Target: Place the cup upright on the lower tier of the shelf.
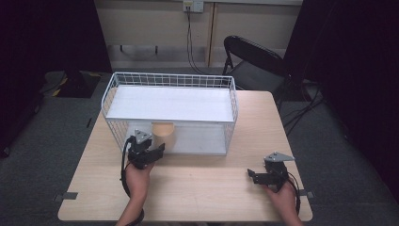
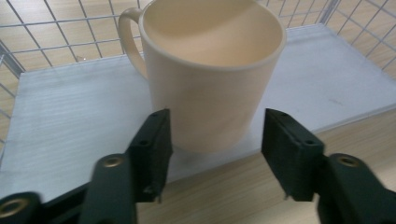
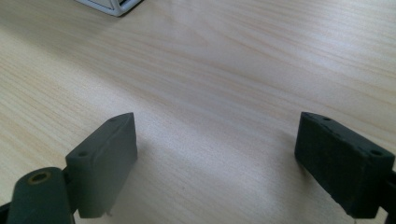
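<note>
Black jaws of my left gripper (image 2: 215, 154) stand open, just short of the cream mug (image 2: 210, 70), which sits upright on the lower shelf of the wire rack (image 1: 113, 89), handle at ten o'clock for side grasping. My right gripper (image 3: 219, 163) waits open over the table (image 3: 224, 70).

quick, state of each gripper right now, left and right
Left gripper: open, jaws apart at the base of the cream mug, pads not pressing on it.
Right gripper: open, holding nothing, over the bare wooden table.
</note>
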The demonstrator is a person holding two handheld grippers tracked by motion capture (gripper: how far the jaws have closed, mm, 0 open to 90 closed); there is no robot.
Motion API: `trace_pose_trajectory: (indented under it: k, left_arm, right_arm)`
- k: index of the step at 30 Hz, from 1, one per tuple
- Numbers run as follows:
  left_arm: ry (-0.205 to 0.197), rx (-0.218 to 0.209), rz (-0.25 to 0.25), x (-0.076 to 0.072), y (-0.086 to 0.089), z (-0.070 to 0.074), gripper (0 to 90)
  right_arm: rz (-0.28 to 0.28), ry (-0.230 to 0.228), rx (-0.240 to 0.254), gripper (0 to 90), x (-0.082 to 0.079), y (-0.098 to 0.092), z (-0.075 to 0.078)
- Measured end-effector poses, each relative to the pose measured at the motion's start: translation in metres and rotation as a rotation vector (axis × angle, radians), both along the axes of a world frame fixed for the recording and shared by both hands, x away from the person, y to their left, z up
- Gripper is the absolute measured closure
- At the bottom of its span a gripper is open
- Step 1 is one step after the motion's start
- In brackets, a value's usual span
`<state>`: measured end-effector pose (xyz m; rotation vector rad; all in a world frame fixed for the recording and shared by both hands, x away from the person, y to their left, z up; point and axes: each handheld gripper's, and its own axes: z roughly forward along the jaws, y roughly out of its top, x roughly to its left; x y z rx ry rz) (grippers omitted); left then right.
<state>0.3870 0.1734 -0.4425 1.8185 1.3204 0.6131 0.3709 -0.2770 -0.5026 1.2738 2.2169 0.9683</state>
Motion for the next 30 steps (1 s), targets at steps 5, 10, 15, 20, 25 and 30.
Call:
trace_pose_trajectory:
  k: [5, 10, 15, 20, 25, 30]
  left_arm:
    - [0.01, -0.002, -0.021, -0.002, 0.001, -0.001, 30.9]
    - [0.008, 0.004, -0.036, -0.006, 0.0, -0.001, 22.5]
    - [0.013, -0.002, -0.047, -0.009, 0.001, -0.001, 16.3]
    - [0.006, -0.014, -0.084, -0.012, 0.004, 0.0, 15.8]
    - [0.007, -0.018, -0.097, -0.015, 0.008, 0.001, 15.8]
    - [0.009, 0.003, -0.13, -0.018, 0.012, 0.001, 15.7]
  right_arm:
    - [0.0, 0.0, 0.0, 12.4, 0.0, 0.0, 0.0]
    - [0.0, 0.0, 0.0, 12.4, 0.0, 0.0, 0.0]
    - [0.0, 0.0, 0.0, 12.4, 0.0, 0.0, 0.0]
    - [0.0, 0.0, 0.0, 12.4, 0.0, 0.0, 0.0]
    - [0.0, 0.0, 0.0, 12.4, 0.0, 0.0, 0.0]
    - [0.0, 0.0, 0.0, 12.4, 0.0, 0.0, 0.0]
